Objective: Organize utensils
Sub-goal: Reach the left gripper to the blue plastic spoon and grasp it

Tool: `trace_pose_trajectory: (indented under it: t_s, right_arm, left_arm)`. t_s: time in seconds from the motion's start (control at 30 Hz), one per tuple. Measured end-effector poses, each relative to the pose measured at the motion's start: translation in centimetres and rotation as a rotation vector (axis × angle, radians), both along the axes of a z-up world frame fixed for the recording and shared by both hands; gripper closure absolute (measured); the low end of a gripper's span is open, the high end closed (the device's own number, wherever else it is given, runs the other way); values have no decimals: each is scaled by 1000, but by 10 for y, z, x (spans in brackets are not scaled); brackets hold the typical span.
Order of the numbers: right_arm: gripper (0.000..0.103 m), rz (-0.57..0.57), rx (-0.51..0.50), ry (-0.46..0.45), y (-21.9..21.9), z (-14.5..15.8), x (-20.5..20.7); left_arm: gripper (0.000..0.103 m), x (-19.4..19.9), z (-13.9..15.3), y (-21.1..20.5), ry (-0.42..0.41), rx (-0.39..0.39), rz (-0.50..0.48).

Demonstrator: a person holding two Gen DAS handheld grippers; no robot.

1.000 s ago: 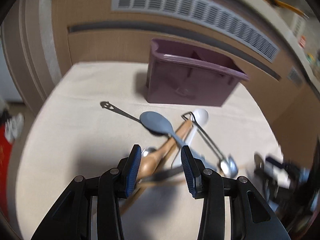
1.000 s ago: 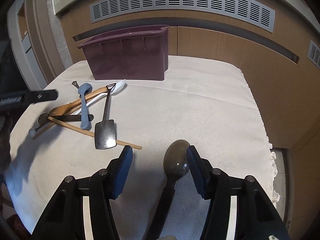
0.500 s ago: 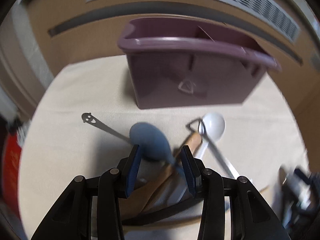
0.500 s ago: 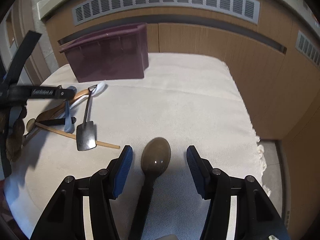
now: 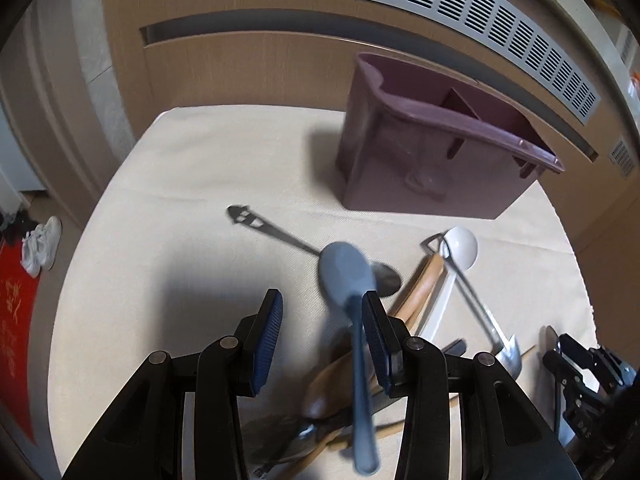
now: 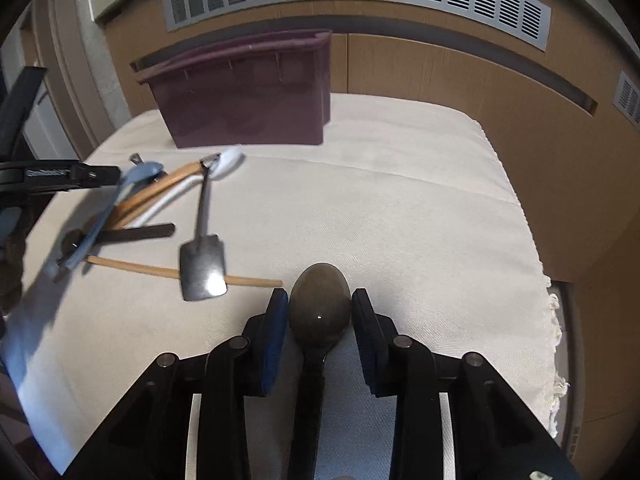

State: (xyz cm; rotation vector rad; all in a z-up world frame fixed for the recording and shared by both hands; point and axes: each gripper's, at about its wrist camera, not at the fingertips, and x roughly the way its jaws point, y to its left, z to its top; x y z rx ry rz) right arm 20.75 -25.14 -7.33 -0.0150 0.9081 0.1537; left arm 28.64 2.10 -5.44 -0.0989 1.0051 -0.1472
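Note:
A purple utensil caddy (image 5: 436, 160) stands at the back of the cloth-covered table; it also shows in the right wrist view (image 6: 248, 96). My left gripper (image 5: 322, 316) is open; a blue-grey spoon (image 5: 348, 276) leans against its right finger, tilted up off the pile. The pile holds a wooden spoon (image 5: 416, 292), a white spoon (image 5: 460, 246), a metal spatula (image 6: 202, 258) and a chopstick (image 6: 136, 268). My right gripper (image 6: 320, 304) has its pads against the bowl of a dark brown spoon (image 6: 319, 312).
A thin metal utensil with a cut-out end (image 5: 260, 224) lies left of the pile. The table's right edge (image 6: 536, 264) drops to the floor. Wooden cabinets with vents stand behind. White shoes (image 5: 40, 244) and a red mat lie on the floor at left.
My left gripper has pulled back and swung left; the blue-grey spoon has tipped up against its right finger. My right gripper has closed in on the dark spoon's bowl.

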Motion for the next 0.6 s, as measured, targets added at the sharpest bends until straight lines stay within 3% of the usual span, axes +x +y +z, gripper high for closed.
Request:
trace_pose_trajectory:
  t_s: [0.17, 0.27, 0.6]
  right_arm:
    - [72, -7, 2, -48, -8, 14, -3]
    - [72, -7, 3, -64, -10, 17, -5]
    - [72, 1, 17, -81, -11, 19, -6]
  left_arm:
    - [61, 20, -9, -38, 39, 107, -60]
    - [65, 29, -15, -43, 74, 122, -63]
    - [67, 31, -25, -35, 97, 72, -24]
